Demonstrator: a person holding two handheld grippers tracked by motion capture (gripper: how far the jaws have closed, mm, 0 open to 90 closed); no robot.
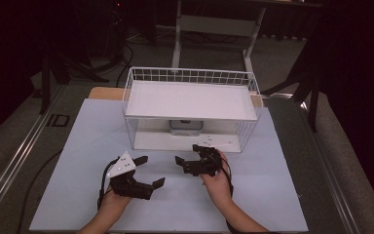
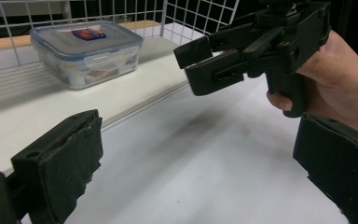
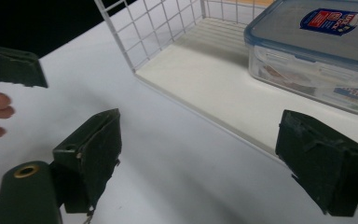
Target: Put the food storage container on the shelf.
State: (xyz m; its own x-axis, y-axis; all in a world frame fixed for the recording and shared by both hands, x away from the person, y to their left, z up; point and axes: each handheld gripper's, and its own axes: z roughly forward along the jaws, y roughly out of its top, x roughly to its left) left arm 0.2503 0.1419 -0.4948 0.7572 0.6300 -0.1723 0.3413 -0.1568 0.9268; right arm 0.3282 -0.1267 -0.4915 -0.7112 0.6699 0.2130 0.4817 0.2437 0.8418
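Observation:
A clear plastic food box with a grey lid and a small label (image 2: 86, 51) (image 3: 317, 51) stands on the lower shelf of a white wire rack (image 1: 191, 100); in the high view the box (image 1: 186, 126) peeks out under the top shelf. My left gripper (image 1: 152, 170) (image 2: 196, 172) lies low over the white table in front of the rack, jaws open with nothing between them. My right gripper (image 1: 186, 153) (image 3: 209, 158) is just before the rack's lower shelf, open and empty, pointing toward the box. The left gripper view shows the right gripper (image 2: 242, 51) in a hand.
The rack's lower shelf (image 3: 205, 70) has bare room beside the box, and its wire side wall (image 3: 144, 28) stands at its end. The white table top (image 1: 253, 195) stretches around both hands. A jaw of the left gripper (image 3: 11, 67) sits at the right gripper view's left edge.

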